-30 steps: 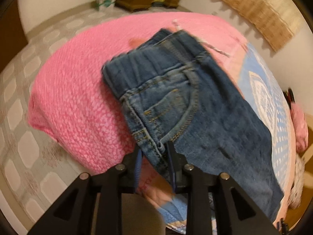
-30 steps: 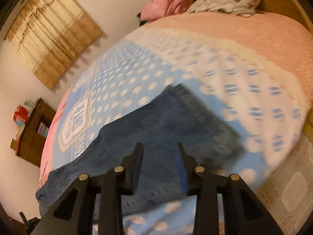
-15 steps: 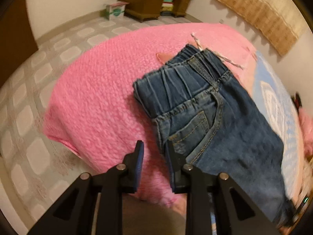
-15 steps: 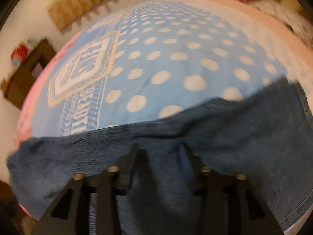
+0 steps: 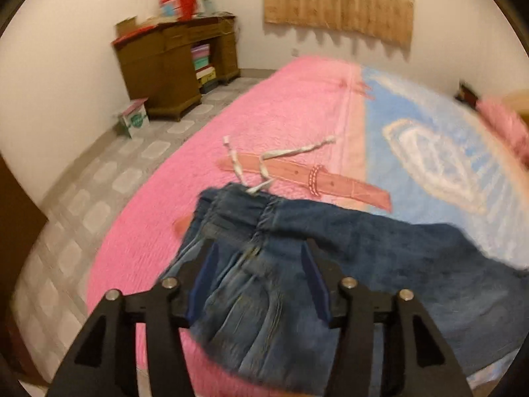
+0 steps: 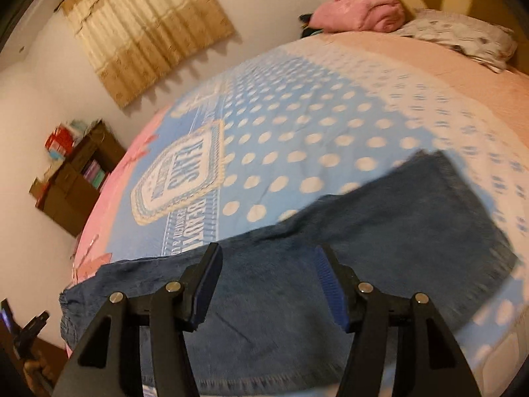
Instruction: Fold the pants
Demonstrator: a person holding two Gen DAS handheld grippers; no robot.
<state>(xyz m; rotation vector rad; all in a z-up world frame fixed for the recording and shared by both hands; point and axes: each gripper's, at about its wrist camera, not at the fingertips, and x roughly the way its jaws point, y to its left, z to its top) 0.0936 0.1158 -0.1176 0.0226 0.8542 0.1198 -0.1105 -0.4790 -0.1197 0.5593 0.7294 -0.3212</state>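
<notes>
The blue jeans point(image 5: 363, 264) lie folded lengthwise across the bed. Their gathered waistband point(image 5: 238, 211) rests on the pink cover, and the legs point(image 6: 396, 218) stretch over the blue dotted blanket. My left gripper point(image 5: 259, 248) hovers over the waist end. Its jaws are opening; denim shows between the fingers, but the pads do not press on it. My right gripper point(image 6: 268, 254) stands open above the middle of the legs and holds nothing. The picture is blurred with motion.
A pink belt point(image 5: 304, 178) and a white drawstring point(image 5: 291, 152) lie just beyond the waistband. A wooden desk point(image 5: 178, 66) and a small box point(image 5: 134, 120) stand on the tiled floor to the left. A rolled pink blanket point(image 6: 357, 13) and pillow point(image 6: 463, 36) sit at the headboard.
My left gripper let go of the waist corner, spread its jaws, rose and rolled. My right gripper widened and drew back. The jeans now rest on the bed.
</notes>
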